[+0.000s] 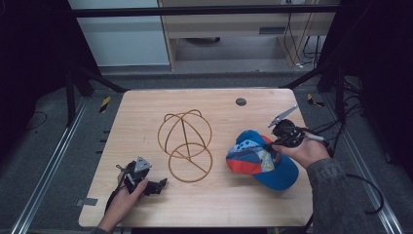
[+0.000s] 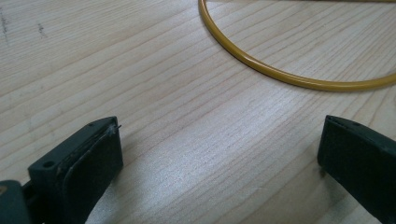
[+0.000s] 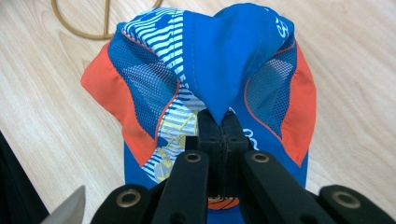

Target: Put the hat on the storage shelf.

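Cap [image 1: 261, 158] on table [image 1: 146, 105], just right of wire stand [image 1: 185, 146], crown fabric pinched between closed jaws of right gripper [image 3: 223, 122]. Left gripper [image 2: 219, 154] spread wide, empty, near stand's lower ring. Risk: thin fold slipping free if lifted; brim snagging stand.

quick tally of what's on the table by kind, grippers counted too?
Cap (blue, orange panels): 1
Wire stand (yellow-brown hoops): 1
Grippers: 2, the left gripper open over bare table, the right gripper shut on the cap's crown
Total: 4
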